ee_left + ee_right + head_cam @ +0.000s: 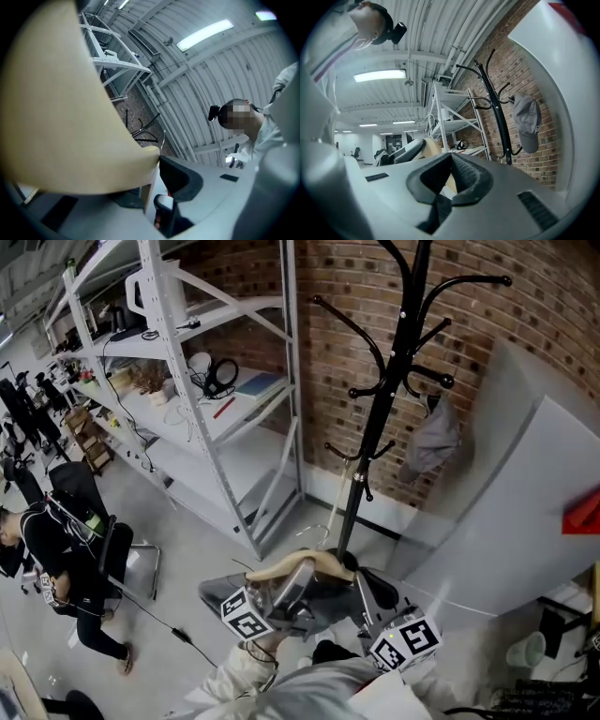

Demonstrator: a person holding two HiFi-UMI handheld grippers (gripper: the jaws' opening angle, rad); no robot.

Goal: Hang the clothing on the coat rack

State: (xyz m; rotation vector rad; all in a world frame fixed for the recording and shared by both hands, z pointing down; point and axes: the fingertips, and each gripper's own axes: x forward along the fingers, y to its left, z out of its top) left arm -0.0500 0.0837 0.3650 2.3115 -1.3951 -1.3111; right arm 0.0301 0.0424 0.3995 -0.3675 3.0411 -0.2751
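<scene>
The black coat rack [394,381] stands against the brick wall, and a grey cap [433,439] hangs from one of its lower hooks. Below it, near the bottom of the head view, I hold a wooden hanger [291,565] with dark grey clothing [323,604] draped on it. My left gripper [298,577] is shut on the hanger's left part, and my right gripper [361,585] is at its right end. In the left gripper view the hanger [61,117] fills the left side against the black pad [180,176]. In the right gripper view the pads [466,176] meet around a beige sliver, with rack [497,117] and cap [527,119] ahead.
A grey metal shelving unit [216,381] with cables and headphones stands left of the rack. A big white panel [525,521] leans at the right, close to the rack. A person in black sits on a chair [56,549] at far left. A cable runs across the floor [169,629].
</scene>
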